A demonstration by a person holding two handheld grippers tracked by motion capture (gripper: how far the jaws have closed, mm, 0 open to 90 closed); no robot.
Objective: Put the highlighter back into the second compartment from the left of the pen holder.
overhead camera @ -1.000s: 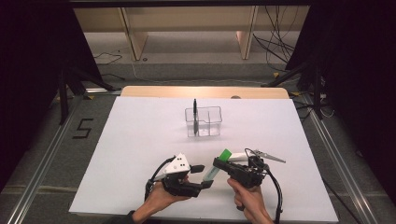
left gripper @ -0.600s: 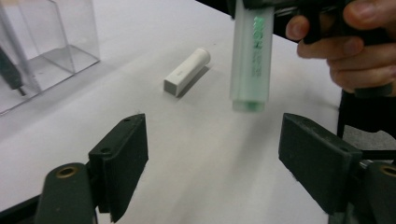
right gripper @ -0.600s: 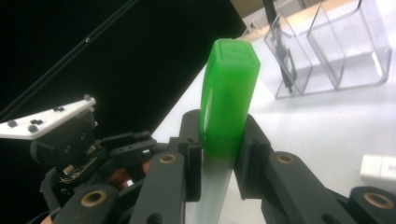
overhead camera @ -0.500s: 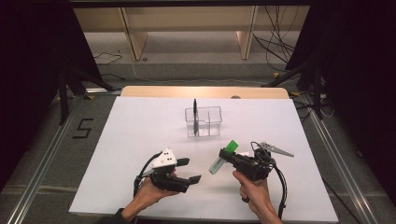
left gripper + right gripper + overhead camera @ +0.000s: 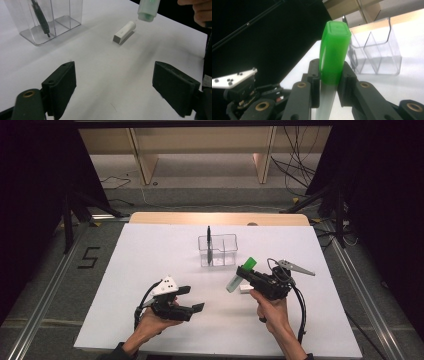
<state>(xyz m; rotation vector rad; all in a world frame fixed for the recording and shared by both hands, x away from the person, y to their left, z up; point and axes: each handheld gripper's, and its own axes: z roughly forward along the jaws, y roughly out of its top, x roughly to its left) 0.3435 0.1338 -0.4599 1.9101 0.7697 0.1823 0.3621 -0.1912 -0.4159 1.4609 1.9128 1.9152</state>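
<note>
My right claw (image 5: 246, 276) is shut tight on a marker (image 5: 240, 274) with a green cap. In the right gripper view the two black jaws squeeze the marker (image 5: 333, 65) right where the green cap meets the pale body, and the cap end sticks up past them. From above, the marker is lifted off the white tabletop (image 5: 150, 255) and tilted, with the green end pointing toward the clear box (image 5: 218, 250). The box sits in the middle of the tabletop and is split into parts; a black pen (image 5: 209, 241) stands in its left part. Just beside my right claw a small white cap (image 5: 245, 289) lies flat on the tabletop, and in the left gripper view it (image 5: 124, 32) lies between the box and the marker's pale end. My left claw (image 5: 192, 299) is wide open and holds nothing. It sits low near the front of the tabletop, well apart from the right one.
</note>
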